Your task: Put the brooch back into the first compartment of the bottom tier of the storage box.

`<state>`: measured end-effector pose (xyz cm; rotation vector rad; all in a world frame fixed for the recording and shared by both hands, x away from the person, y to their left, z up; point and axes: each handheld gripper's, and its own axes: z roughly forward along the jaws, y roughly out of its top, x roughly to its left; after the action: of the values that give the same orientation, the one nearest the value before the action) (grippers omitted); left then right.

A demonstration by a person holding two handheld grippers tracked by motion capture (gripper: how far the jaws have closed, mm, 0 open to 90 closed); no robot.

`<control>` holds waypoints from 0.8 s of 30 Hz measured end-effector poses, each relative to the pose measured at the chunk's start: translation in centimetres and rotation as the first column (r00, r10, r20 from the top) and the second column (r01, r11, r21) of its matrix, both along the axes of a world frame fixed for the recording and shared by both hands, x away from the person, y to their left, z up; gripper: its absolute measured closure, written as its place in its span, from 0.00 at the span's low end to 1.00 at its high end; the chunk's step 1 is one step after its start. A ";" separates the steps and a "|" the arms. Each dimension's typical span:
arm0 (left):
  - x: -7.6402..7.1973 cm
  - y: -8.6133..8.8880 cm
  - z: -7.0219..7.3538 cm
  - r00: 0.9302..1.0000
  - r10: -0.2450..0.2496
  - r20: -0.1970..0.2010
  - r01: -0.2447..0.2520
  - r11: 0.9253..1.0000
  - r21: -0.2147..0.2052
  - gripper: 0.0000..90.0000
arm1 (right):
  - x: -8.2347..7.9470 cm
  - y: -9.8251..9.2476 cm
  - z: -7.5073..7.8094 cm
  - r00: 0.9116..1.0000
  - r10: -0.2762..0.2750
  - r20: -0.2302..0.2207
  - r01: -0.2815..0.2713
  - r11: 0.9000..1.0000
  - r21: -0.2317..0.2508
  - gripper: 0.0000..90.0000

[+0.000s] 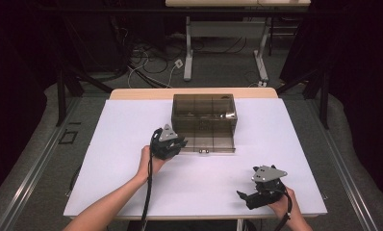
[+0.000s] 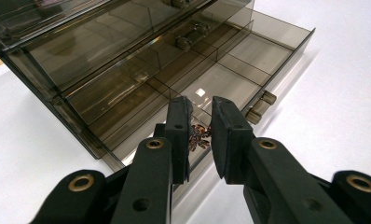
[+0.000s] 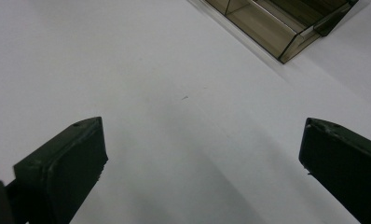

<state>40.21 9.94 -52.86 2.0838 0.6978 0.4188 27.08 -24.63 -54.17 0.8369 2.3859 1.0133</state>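
Observation:
A smoky translucent plastic drawer box (image 1: 204, 107) stands at the middle of the white table, its lower drawer (image 1: 211, 140) pulled out toward me. My left gripper (image 1: 172, 143) hangs over the drawer's front left corner. In the left gripper view its jaws (image 2: 200, 109) stand close together over a divided compartment (image 2: 221, 84), pinching a small reddish-brown piece (image 2: 200, 136). My right gripper (image 1: 249, 197) rests low near the table's front right, with its jaws (image 3: 202, 158) wide apart and nothing but bare table between them.
The white table top (image 1: 132, 144) ends close behind the box and just in front of my hands. A corner of the drawer (image 3: 291, 42) lies ahead of the right gripper. Table legs and cables (image 1: 146, 62) lie on the floor beyond.

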 end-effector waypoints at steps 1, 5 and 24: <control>0.1 0.0 0.0 1.000 0.001 0.000 -0.001 1.000 0.000 0.86 | 0.0 0.0 0.0 1.000 0.004 -0.003 -0.004 1.000 0.001 0.00; 0.3 0.0 -0.2 1.000 0.004 -0.001 -0.004 1.000 -0.004 0.86 | 0.0 0.0 0.0 1.000 0.003 -0.003 -0.003 1.000 0.000 0.00; 1.0 0.2 -0.4 1.000 0.022 0.014 -0.021 0.999 -0.034 0.85 | 0.0 0.1 -0.2 1.000 0.000 -0.008 0.000 1.000 0.000 0.00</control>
<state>41.18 10.11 -53.29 2.0415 0.7145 0.4311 27.13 -24.53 -54.37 0.8427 2.3920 1.0117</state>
